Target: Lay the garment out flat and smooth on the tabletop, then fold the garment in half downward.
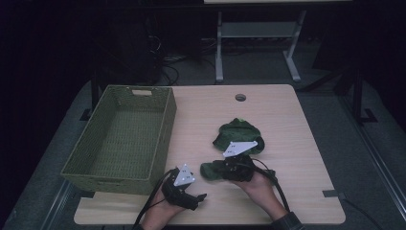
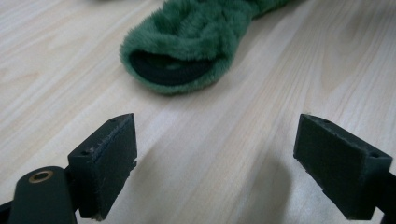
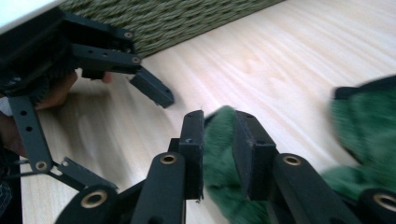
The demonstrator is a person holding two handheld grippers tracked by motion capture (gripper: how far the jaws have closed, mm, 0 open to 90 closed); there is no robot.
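Two grippers work: our right gripper (image 3: pixel 218 154) seemingly clenches the green plush cloth (image 1: pixel 238 135) mid-bench while the left gripper (image 2: pixel 215 158) waits released nearby; next, lift toward the basket (image 1: pixel 119 139) far left.

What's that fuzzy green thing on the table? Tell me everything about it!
The fuzzy green plush cloth looks soft and furry, like fleece. It lies crumpled on the light wooden table, right of the woven green basket. One end forms a rolled tube with a dark opening. The right gripper has a fold of it between its jaws; the open left gripper hovers near without touching.
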